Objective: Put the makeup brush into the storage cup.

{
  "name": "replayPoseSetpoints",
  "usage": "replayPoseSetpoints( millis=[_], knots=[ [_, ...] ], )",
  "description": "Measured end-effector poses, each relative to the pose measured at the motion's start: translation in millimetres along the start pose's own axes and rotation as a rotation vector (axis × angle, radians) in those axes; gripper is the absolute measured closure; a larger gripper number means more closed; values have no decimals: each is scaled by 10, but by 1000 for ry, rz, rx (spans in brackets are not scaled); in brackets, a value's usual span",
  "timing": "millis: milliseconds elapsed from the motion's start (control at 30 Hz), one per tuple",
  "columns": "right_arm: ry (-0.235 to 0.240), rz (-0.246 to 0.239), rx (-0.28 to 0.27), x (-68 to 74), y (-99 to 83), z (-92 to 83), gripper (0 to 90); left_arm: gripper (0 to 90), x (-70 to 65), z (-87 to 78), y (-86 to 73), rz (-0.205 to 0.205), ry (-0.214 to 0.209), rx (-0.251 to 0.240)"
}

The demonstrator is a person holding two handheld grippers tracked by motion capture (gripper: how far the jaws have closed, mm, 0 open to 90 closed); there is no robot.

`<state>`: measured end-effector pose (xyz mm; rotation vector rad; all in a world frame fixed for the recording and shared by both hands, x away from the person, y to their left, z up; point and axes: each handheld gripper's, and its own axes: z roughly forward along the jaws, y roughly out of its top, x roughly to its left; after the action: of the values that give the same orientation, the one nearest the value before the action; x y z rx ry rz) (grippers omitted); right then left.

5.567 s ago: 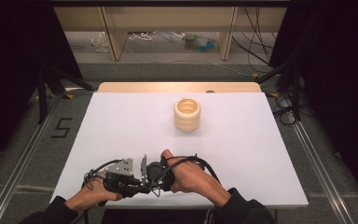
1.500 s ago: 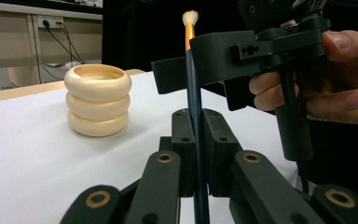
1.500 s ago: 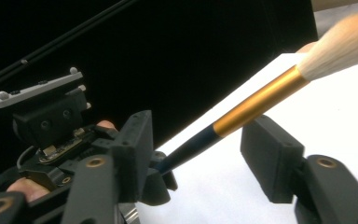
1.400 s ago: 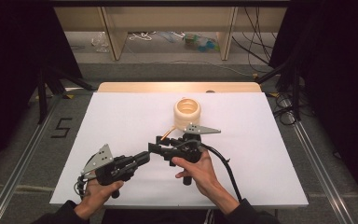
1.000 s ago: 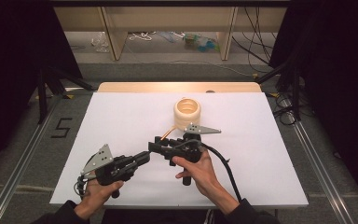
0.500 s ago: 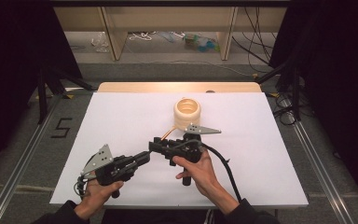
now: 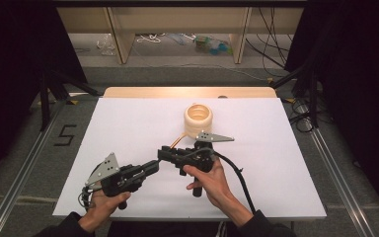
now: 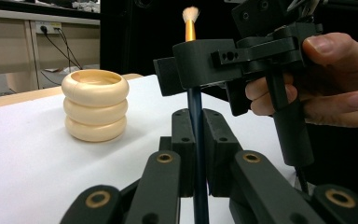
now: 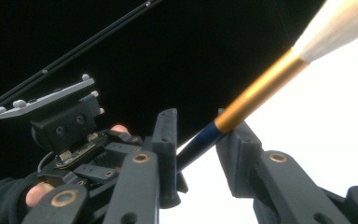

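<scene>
A thin brush [image 8: 189, 30] with a dark blue handle, gold ferrule and pale bristles stands between the two grippers. My left gripper [image 8: 198, 135] is shut on its lower handle, seen low and left of centre in the high view [image 7: 153, 165]. My right gripper [image 9: 198, 140] straddles the handle just below the ferrule [image 9: 261, 88]. Its jaws have just been closing, and a gap still shows beside the handle. In the high view the right gripper [image 7: 165, 154] meets the brush [image 7: 177, 140] near the table's middle. A cream ringed cup [image 7: 198, 118] stands beyond it.
The white table top [image 7: 128, 123] has a wooden strip along its far edge [image 7: 187, 92]. The cup [image 8: 95, 105] stands left of the brush in the left gripper view. Black cables trail from both grippers, and dark stands flank the table.
Since the oldest frame the hands have left the near edge, and the right one now sits nearer the cup. Over the last second both hands stay put.
</scene>
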<state>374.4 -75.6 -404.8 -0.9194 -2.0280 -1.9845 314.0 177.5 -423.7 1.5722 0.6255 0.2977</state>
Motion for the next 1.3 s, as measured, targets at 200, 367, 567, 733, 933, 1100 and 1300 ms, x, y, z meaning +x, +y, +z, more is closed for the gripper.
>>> replayPoseSetpoints(
  millis=[200,367,567,733,933,1100,1300],
  knots=[
    [14,28,5,18,2,-13,746,836,-3,4,-2,2,-5,-2],
    [50,41,-5,34,6,-12,797,837,-3,11,-5,19,-18,2],
    [77,49,-19,58,7,-13,830,818,9,16,-4,24,-21,0],
    [73,7,-31,76,16,-11,832,734,15,34,-19,26,-18,23],
    [54,-45,-11,131,67,-39,832,614,15,38,-15,17,-14,24],
    [38,-95,8,162,91,-53,832,505,28,45,-14,31,6,36],
    [7,-151,25,172,123,-81,832,395,48,45,-20,17,37,61]
  ],
)
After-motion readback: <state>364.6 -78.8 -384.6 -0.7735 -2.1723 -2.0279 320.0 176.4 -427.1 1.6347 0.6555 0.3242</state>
